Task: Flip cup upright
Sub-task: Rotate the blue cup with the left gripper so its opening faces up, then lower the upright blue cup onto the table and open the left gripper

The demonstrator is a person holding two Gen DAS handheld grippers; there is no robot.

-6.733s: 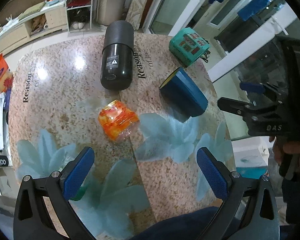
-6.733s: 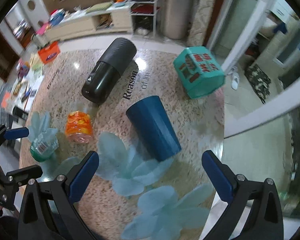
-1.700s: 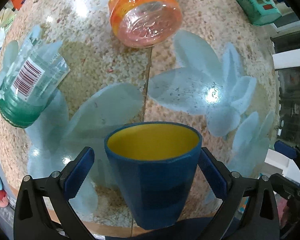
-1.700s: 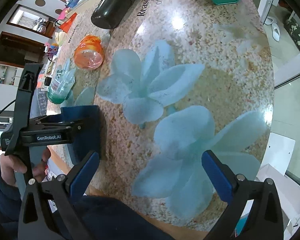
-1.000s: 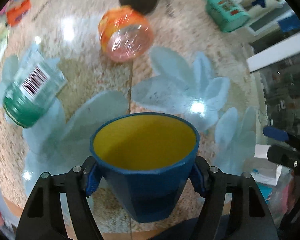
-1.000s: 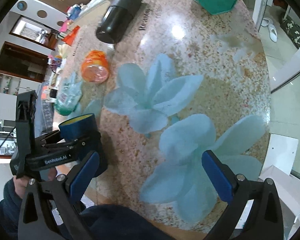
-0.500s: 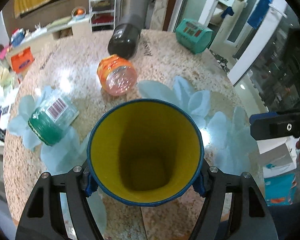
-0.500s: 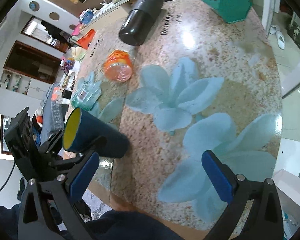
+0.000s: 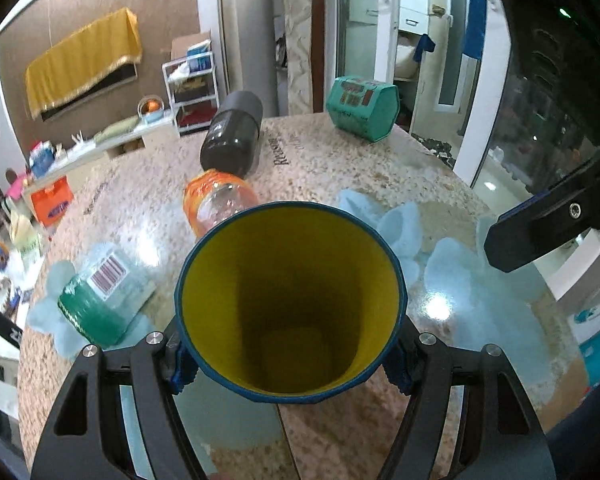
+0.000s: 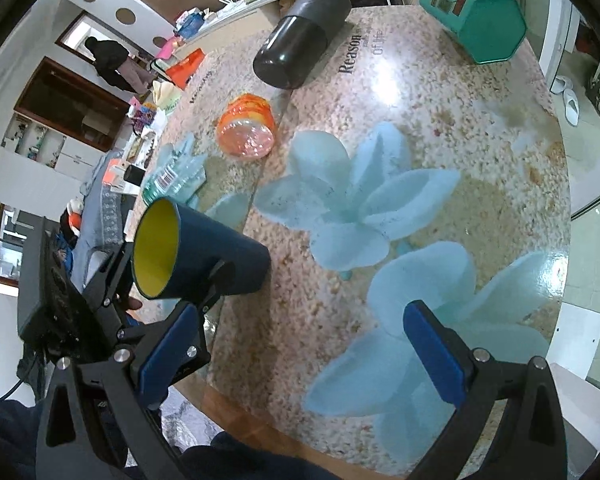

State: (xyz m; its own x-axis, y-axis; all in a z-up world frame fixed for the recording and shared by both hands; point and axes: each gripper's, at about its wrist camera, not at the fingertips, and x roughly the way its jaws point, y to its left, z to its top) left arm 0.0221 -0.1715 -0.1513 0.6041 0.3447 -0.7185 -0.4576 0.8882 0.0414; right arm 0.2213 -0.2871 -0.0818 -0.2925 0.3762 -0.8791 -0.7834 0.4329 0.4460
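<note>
We see the dark blue plastic cup with the yellow inside (image 9: 290,320) clamped in the left gripper (image 9: 290,364), pads pressed on both sides of its wall. In the right wrist view the cup (image 10: 204,256) lies roughly on its side above the near edge of the speckled stone table with pale blue flower prints (image 10: 440,128); whether its base touches the top we cannot tell. Long axis runs about level, mouth pointing away from the table toward the holder. We judge the next move turns the mouth up and the base down. The right gripper (image 10: 300,354) is wide open and empty, beside the cup, so the left hand does the work. Farther out lie an orange plastic jar (image 10: 246,126), a black cylinder flask (image 10: 300,48) and a teal hexagonal tin (image 10: 476,12).
</note>
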